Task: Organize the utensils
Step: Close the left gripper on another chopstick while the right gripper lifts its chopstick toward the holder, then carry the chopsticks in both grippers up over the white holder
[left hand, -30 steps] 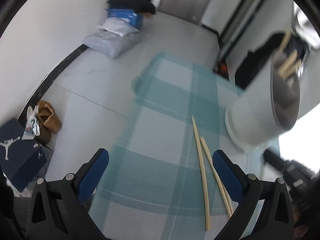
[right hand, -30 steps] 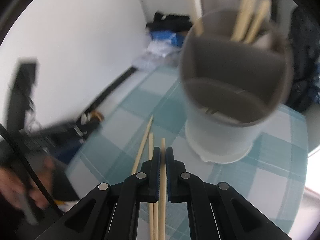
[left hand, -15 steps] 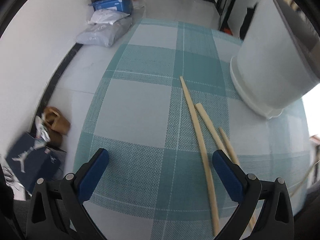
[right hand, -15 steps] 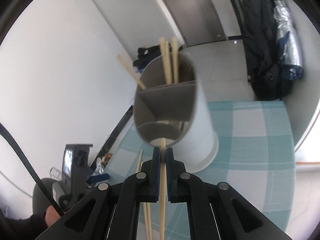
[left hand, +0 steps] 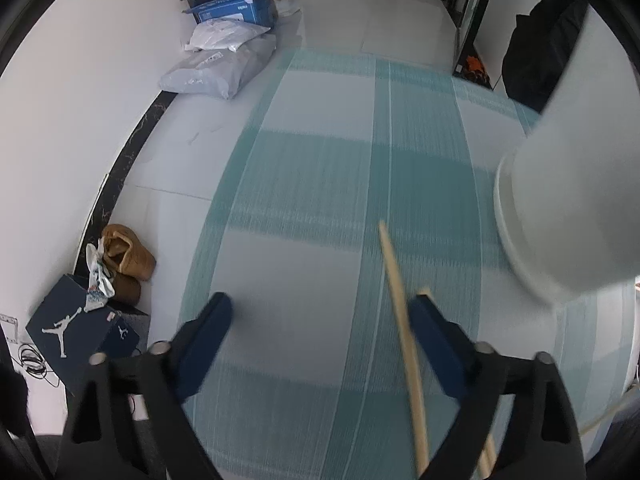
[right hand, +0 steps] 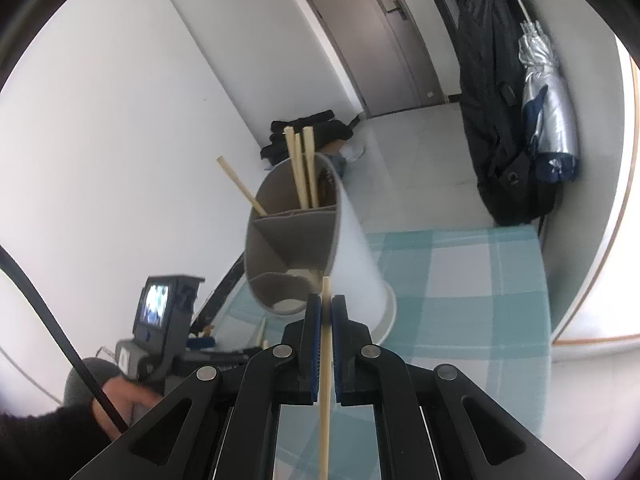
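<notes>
Wooden chopstick point(right hand: 325, 380) pinched by right gripper point(right hand: 326, 312), only rt view.

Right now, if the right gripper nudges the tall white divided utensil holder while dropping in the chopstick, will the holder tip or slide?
The tall white divided utensil holder is narrow for its height, so it might tip. Its flared base probably steadies it. It holds only a few wooden chopsticks, so it is likely light and may slide on the checked tablecloth.

Home entryway: shoes point(left hand: 127, 261), door point(right hand: 362, 36), hung umbrella point(right hand: 546, 80).
</notes>
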Motion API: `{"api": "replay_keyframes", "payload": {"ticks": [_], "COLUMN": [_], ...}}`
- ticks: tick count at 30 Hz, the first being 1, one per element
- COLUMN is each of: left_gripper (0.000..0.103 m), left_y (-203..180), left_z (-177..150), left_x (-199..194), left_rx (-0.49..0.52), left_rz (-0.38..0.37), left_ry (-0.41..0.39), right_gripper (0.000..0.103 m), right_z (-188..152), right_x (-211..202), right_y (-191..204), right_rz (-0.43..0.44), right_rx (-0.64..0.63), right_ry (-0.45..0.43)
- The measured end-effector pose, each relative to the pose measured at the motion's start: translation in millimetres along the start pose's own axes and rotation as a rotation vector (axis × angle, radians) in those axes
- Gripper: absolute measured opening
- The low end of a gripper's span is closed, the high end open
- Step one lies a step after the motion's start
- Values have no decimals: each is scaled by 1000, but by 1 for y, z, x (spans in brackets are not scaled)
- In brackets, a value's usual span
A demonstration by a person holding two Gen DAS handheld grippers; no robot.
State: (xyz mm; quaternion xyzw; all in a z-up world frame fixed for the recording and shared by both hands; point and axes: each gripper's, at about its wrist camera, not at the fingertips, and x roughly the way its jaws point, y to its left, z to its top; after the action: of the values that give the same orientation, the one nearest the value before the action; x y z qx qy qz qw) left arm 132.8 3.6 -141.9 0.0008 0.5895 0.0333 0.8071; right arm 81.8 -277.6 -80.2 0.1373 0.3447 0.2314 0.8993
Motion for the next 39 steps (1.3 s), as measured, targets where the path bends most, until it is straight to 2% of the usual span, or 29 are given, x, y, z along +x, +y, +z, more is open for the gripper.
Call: {"api": "replay_keyframes", "payload": {"ticks": [3,6,8,11,16,18,26,32,39], "left_gripper": [72,47,24,3,1,1,1,1,1], "left_y": [-4,-11,-15,-18,-14,-6,11,12,16], "left_z": [9,15,17,16,14,13,0,-18,-32], "left_x": [2,0,-1,-2,-8,-17,-87,-121,-135], "left_rx": [16,38,41,11,-47,-92,-189,-187,-184], "left_rz": [3,-3,-22,-51,-57,-92,-207,-252,-309], "left_ry": [2,5,13,15,-24,-60,-298,-418,-446], "right_gripper": [4,4,4,4,4,4,4,4,4], "right_z": [3,5,7,9,9,9,3,0,-8], "right_x": [-2,-3,-3,-4,-4,-5,-13,-21,-30], "right_y": [-4,-8,-9,-8,-4,-2,8,24,34], "right_rz": [-1,5,8,13,7,-2,-24,-54,-105], "right_rx": [4,17,19,17,-4,-18,-39,-61,-72], "right_ry": [-10,-15,-18,-24,-30,-35,-63,-106,-145]}}
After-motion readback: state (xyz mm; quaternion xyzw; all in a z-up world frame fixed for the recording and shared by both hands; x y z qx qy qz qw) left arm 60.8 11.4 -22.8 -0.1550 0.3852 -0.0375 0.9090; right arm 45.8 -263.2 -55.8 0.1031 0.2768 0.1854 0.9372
